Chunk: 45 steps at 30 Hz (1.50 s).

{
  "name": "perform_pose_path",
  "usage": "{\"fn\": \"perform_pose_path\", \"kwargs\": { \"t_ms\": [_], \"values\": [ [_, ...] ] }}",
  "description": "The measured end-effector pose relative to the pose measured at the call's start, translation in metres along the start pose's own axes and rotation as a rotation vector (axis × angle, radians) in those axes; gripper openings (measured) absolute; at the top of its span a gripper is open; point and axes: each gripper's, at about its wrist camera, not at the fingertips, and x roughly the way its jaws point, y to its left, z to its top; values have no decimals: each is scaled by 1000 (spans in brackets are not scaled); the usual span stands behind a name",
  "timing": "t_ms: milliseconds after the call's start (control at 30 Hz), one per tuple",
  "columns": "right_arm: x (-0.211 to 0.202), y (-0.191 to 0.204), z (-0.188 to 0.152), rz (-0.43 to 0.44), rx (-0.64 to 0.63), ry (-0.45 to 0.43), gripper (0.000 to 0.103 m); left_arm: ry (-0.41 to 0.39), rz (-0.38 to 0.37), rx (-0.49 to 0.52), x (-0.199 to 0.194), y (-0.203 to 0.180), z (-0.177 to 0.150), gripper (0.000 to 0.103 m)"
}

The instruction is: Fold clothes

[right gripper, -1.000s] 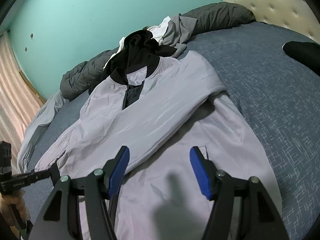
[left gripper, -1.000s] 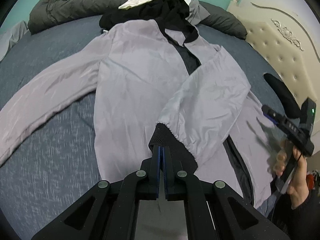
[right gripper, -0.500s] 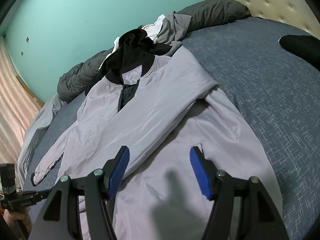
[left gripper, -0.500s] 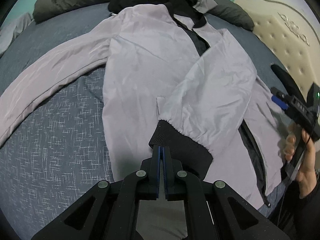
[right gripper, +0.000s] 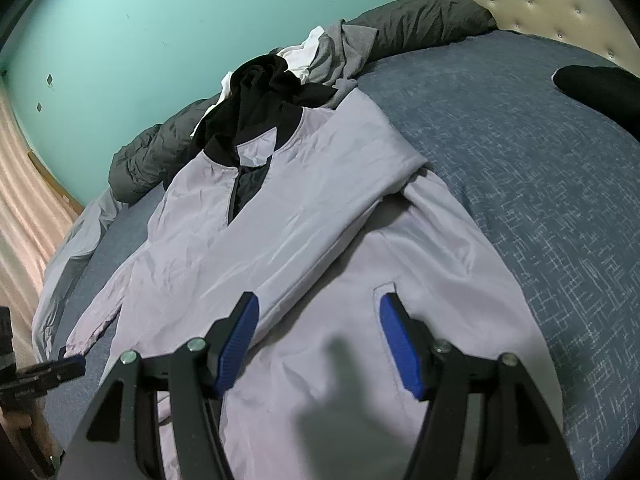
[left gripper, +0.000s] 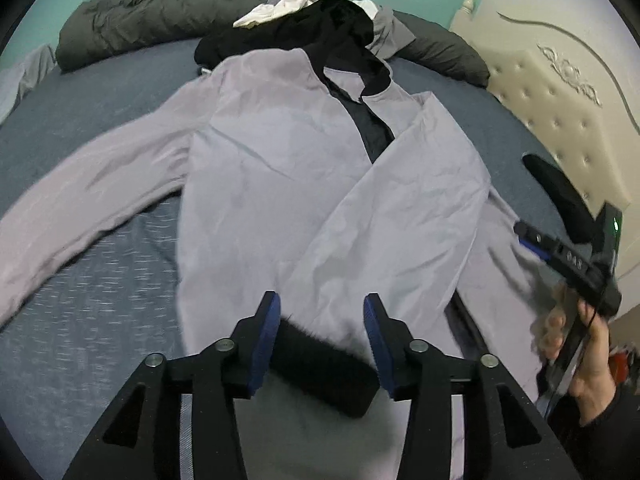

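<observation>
One lilac jacket (left gripper: 280, 168) lies face-up, spread flat on blue bedspread (left gripper: 100, 288), black collar (left gripper: 352, 60) toward the far end. One sleeve (left gripper: 400, 220) is folded diagonally across the chest, its black ribbed cuff (left gripper: 324, 364) lying low on the front panel. Other sleeve (left gripper: 80, 216) stretches out sideways over the bedspread. Zip front is partly open near collar, dark lining showing.

Left gripper (left gripper: 320, 344): jaws opening, blue pads either side of the cuff, not pressing it; cuff sits between them, let go. Right gripper (right gripper: 316, 344): jaws spread wide, nothing in between, hovering above jacket's lower front near a pocket slit (right gripper: 384, 288). Its shadow falls on the fabric. In left wrist view the right gripper is held by a hand (left gripper: 588, 356) at the bed's edge.

Beyond collar: pile of black, white and grey clothes (right gripper: 288, 72), then dark grey duvet (left gripper: 132, 20) bunched along teal wall (right gripper: 160, 20). Cream tufted headboard (left gripper: 560, 92) to the side. Black item (right gripper: 600, 84) lies apart on bedspread.
</observation>
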Motion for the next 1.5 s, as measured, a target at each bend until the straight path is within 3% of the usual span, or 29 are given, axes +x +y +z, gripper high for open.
{"fn": "perform_pose_path", "kwargs": {
  "t_ms": [133,533,667,867,1100,1233,1400,1500],
  "values": [
    [4,-4,1,-17,10,6,64,9,-40,-35,23,-4,9,62],
    [-7,-28,30,-119,49,13,64,37,-20,49,75,-17,-1,66],
    [-2,-40,59,-230,-37,33,64,26,-38,60,76,-19,-2,70],
    [40,-63,94,-352,-173,159,64,0,-75,28,71,-11,-6,72],
    [82,-87,108,-382,-231,251,64,-8,-92,13,73,-8,-11,72],
    [94,-84,108,-337,-271,259,64,-5,-92,18,78,-9,-12,74],
    [115,-73,103,-374,-355,287,64,0,-90,22,80,-9,-14,75],
    [123,-76,110,-394,-343,277,64,0,-92,20,81,-9,-15,75]
  ]
}}
